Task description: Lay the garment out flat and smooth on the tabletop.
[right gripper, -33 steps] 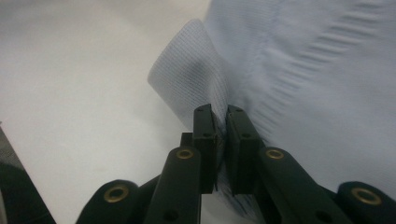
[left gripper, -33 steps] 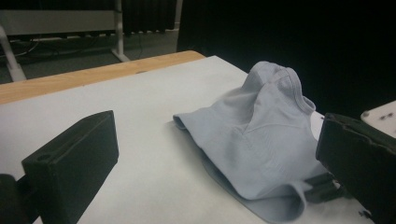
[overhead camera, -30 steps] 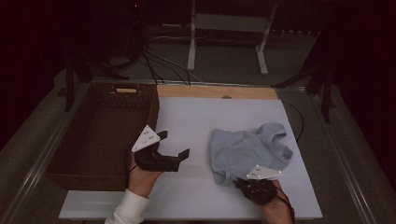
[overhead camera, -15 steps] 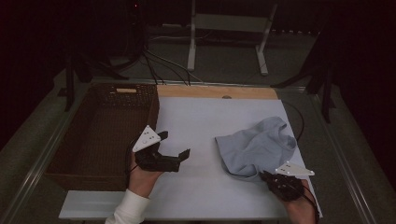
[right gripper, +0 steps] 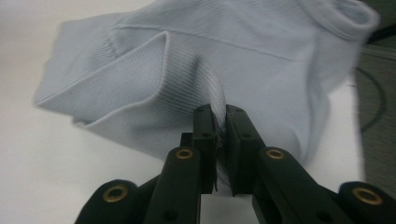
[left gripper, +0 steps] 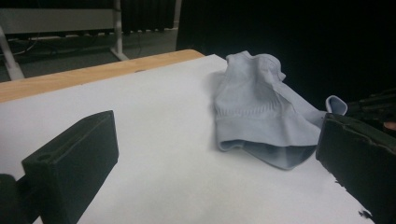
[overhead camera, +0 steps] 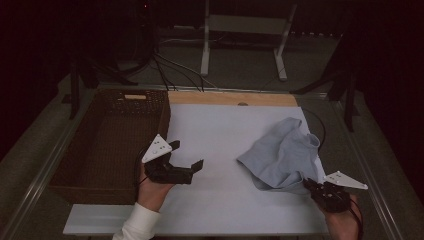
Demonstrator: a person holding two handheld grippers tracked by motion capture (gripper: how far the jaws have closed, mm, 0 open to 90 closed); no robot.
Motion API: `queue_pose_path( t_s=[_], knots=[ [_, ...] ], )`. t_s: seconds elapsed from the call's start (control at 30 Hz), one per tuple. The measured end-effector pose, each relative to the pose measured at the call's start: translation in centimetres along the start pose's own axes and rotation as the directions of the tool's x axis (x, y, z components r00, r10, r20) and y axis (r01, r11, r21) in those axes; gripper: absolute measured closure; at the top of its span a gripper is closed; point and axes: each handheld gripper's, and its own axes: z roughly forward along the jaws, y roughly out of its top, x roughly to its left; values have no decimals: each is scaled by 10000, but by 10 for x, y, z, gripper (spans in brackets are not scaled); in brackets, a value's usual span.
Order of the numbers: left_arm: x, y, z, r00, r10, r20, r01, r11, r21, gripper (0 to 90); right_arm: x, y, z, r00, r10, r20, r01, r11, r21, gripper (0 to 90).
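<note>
While the light-blue garment (overhead camera: 282, 155) lies bunched on the right of the white worktop (overhead camera: 215, 130), its near edge is pinched in the right tongs (overhead camera: 314, 186), jaws closed on fabric. Left tongs (overhead camera: 187, 159) are held wide, apart from it, beside the wicker basket (overhead camera: 107, 165). Step judged: dragging or spreading; next, a second edge would need gripping by the left.

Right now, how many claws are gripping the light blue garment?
1: the right claw, at the table's near right, pinches the light blue garment. The left claw hangs open beside the basket.

dark lab, floor cables (overhead camera: 170, 65), metal stand (overhead camera: 245, 30)
</note>
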Motion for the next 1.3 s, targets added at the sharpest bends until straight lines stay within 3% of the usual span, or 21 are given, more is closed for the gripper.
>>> queue_pose_path(
  t_s=[0.13,0.2,0.3,0.47,0.53,0.9,1.3],
  knots=[
    [0,0,0,10000,0,7,0,10000,9,5,-10,-1,-3,9985,207,507,-204,9998,-59,840],
    [0,0,1,10000,28,11,-28,10000,54,6,-12,-1,-5,9984,361,442,-356,9993,-120,804],
    [0,-1,2,10000,16,12,-16,10000,76,6,-7,3,-9,9992,284,276,-273,9988,-397,683],
    [0,-1,3,10000,27,16,-27,9999,109,6,9,14,-13,9998,-169,-45,164,9955,-934,388],
    [0,-1,4,10000,8,13,-8,9999,125,6,16,16,-11,9992,-307,-242,281,9944,-1015,326],
    [-7,-3,15,9997,177,186,-176,9998,-31,6,50,18,9,9890,-993,-1095,899,9921,-876,270],
    [-21,-12,56,9949,883,483,-883,9961,-10,6,57,4,18,9830,-1379,-1209,1363,9904,-216,238]
  ],
)
